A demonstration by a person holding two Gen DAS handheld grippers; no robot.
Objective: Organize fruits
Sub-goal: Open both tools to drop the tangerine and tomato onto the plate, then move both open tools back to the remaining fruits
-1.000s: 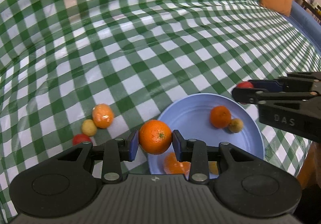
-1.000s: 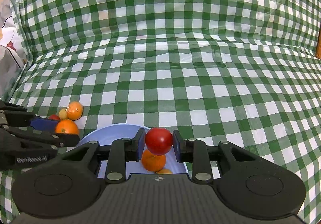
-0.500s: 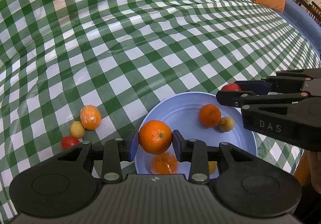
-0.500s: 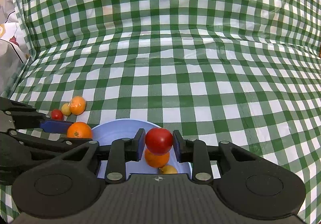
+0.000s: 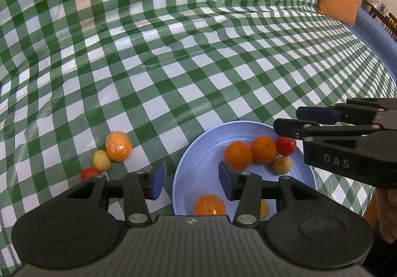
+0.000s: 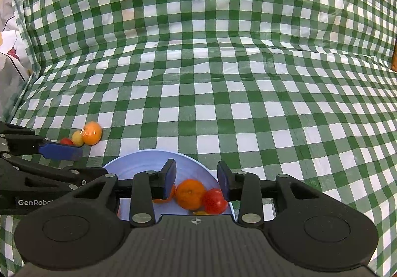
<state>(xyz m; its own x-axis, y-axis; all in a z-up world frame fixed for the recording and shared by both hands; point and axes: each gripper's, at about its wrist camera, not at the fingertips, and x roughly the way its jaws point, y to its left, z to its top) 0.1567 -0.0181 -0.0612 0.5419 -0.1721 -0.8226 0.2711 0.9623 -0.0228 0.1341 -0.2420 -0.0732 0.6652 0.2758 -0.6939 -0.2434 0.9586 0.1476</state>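
Three fruits point(image 5: 109, 153) left on the checked cloth point(image 5: 173, 53) beside the plate point(image 5: 188, 167). Both grippers, left point(image 5: 189, 181) and right point(image 6: 196, 179), just opened, empty. Round, likely soft; best pinched gently across the middle.

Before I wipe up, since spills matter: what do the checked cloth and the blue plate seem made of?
Checked cloth: probably wipeable plastic or vinyl; it looks glossy, with soft glare patches and stiff ripples. Blue plate: smooth, even pale blue with a faint sheen, likely plastic or melamine, though glazed ceramic is possible.
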